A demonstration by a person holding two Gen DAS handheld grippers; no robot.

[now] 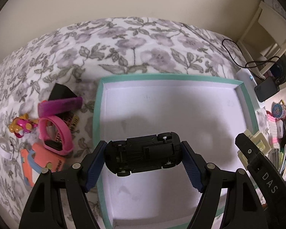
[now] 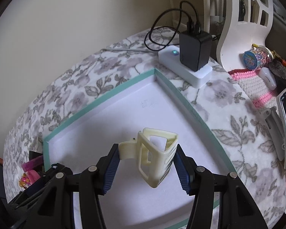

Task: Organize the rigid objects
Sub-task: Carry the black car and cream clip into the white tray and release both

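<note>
My left gripper is shut on a black toy car, held upside down with its wheels up, above the white box lid with a teal rim. My right gripper is shut on a cream plastic holder and holds it over the same lid. The right gripper's body and the cream holder also show at the right of the left wrist view. The lid's floor is bare.
On the floral cloth left of the lid lie a pink wristband, a purple comb, a black block, an orange toy, a small yellow-pink figure and a white piece. A white power strip with a black charger sits behind the lid. Clutter fills the right side.
</note>
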